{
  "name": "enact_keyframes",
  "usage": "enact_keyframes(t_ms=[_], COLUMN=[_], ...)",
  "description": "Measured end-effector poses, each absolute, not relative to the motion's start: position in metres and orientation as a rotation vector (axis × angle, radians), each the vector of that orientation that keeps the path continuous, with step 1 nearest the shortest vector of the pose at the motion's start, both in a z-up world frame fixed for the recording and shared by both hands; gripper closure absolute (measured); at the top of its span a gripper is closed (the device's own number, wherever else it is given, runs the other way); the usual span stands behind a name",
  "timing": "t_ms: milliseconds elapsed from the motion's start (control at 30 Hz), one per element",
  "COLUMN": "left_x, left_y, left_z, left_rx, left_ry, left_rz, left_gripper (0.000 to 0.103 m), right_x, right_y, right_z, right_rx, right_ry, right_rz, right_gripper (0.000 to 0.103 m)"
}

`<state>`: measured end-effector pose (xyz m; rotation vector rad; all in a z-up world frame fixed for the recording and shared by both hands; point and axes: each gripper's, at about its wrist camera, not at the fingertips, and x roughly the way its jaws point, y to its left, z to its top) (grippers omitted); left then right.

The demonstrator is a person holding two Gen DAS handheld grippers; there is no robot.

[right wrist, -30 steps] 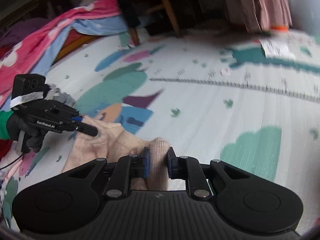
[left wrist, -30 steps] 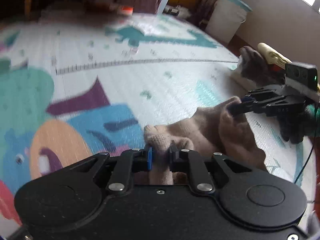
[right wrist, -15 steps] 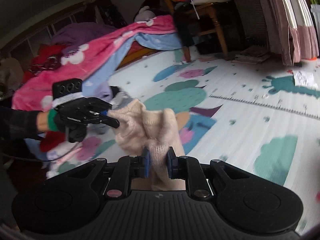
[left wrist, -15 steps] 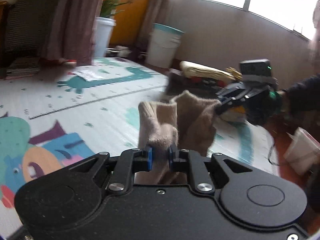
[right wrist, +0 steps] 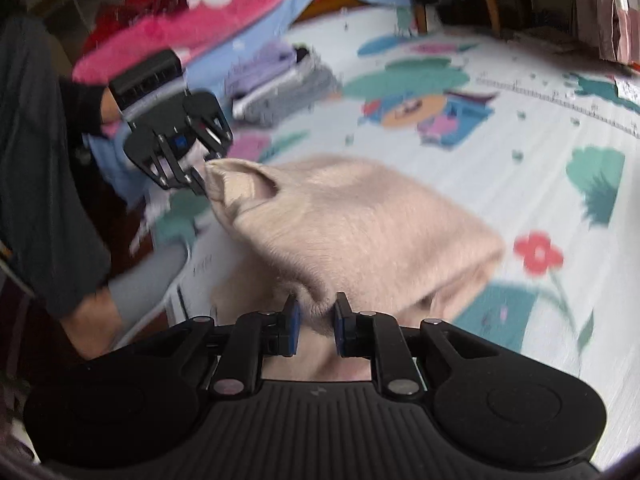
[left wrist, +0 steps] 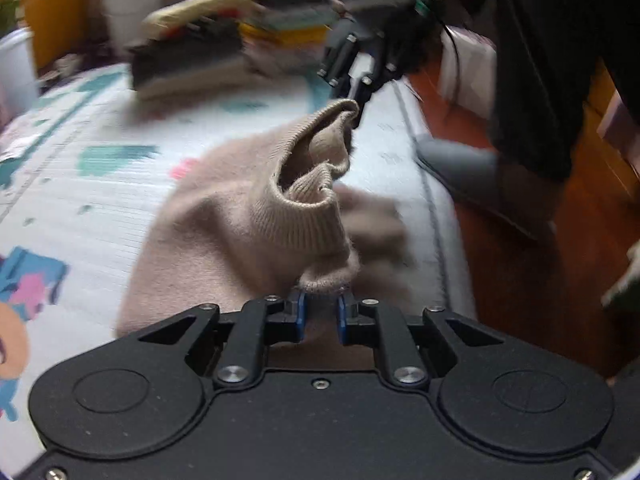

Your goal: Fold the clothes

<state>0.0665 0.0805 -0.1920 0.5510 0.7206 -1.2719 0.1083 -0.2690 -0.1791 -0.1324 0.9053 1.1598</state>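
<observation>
Left wrist view: my left gripper [left wrist: 319,317] has its blue pads nearly closed, pinching the ribbed hem of the beige knitted sweater [left wrist: 256,216]. Farther along that hem, my right gripper [left wrist: 357,100] pinches a second corner. The sweater drapes between them above the white cartoon-printed play mat [left wrist: 80,200]. Behind the sweater I see a blurred stack of folded clothes [left wrist: 224,40]. Right wrist view: jaws likewise narrow, clamped on sweater fabric; a red flower print [right wrist: 538,254] lies right of the sweater.

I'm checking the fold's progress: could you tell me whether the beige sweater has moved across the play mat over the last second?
Yes. The beige sweater has moved from beside the blue character print to near the red flower on the play mat.
</observation>
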Motion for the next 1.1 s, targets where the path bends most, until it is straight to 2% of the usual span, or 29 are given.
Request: enact_keyframes(t_ms=[233,267,300,367,500,667,767,833,900,933,1000,1100], left_x=[0.022,0.015,0.011,0.012,0.053,0.12,0.138,0.142,0.116,0.114,0.12,0.115], left_y=[0.053,0.05,0.048,0.051,0.078,0.085,0.072,0.063,0.069,0.074,0.069,0.06], left_z=[-0.238,-0.241,-0.24,-0.224,-0.187,-0.18,-0.212,-0.241,-0.277,-0.281,-0.267,-0.234], left_rx=[0.807,0.833,0.847,0.745,0.472,0.404,0.432,0.467,0.479,0.43,0.415,0.478], left_ry=[0.717,0.716,0.727,0.783,0.782,0.604,0.606,0.647,0.492,0.476,0.537,0.54], left_rz=[-1.305,-1.301,-1.315,-1.349,-1.192,-0.966,-0.97,-0.981,-0.95,-0.932,-0.917,-0.914], left_gripper=[0.088,0.083,0.074,0.065,0.064,0.064,0.061,0.06,0.059,0.059,0.058,0.058], right_x=[0.046,0.041,0.035,0.027,0.042,0.095,0.126,0.146,0.158,0.153,0.152,0.145], right_y=[-0.247,-0.245,-0.245,-0.247,-0.261,-0.227,-0.196,-0.182,-0.177,-0.184,-0.19,-0.187], right_z=[-0.224,-0.228,-0.228,-0.226,-0.198,-0.177,-0.181,-0.205,-0.248,-0.262,-0.26,-0.232], right_rx=[-0.517,-0.557,-0.593,-0.645,-0.506,-0.451,-0.463,-0.467,-0.495,-0.496,-0.482,-0.494], right_ry=[0.917,0.926,0.929,0.94,0.947,0.693,0.553,0.595,0.686,0.644,0.626,0.636], right_rz=[1.214,1.223,1.239,1.269,1.258,1.123,1.086,1.078,1.068,1.073,1.078,1.031], right_gripper=[0.082,0.076,0.074,0.068,0.065,0.052,0.047,0.038,0.033,0.032,0.032,0.04])
